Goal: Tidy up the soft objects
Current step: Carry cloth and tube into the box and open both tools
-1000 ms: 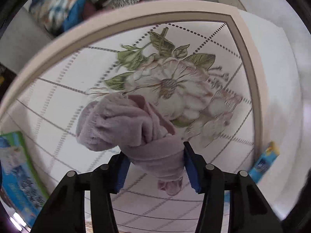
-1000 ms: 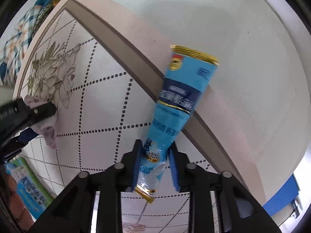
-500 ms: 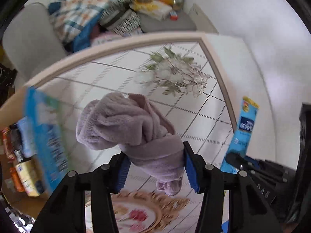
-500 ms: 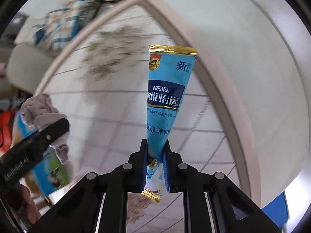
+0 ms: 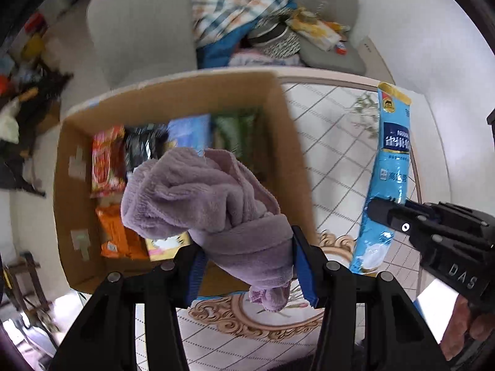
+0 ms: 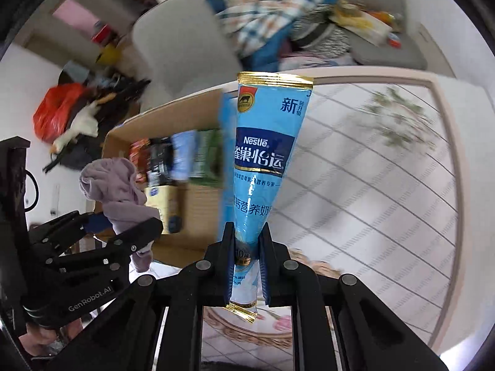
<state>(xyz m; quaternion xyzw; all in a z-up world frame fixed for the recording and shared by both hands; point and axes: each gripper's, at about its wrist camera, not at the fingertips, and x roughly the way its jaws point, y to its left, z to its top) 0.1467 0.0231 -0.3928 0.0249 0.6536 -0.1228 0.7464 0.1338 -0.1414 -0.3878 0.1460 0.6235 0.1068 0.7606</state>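
Two loads in transit, both off the table: left gripper [image 5: 247, 266] clamped on bunched purple towel [image 5: 201, 198], held above the open cardboard box [image 5: 294, 142] already holding snack packets; right gripper [image 6: 246, 259] pinched tight near the lower end of blue Nestle pouch [image 6: 266, 154], upright, just beside the box. Probably the drop-off step: next, lower towel inside, then release

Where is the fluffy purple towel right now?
The purple towel is pinched in the left gripper, held up over the open cardboard box of snack packets, left of the blue packet in the right gripper.
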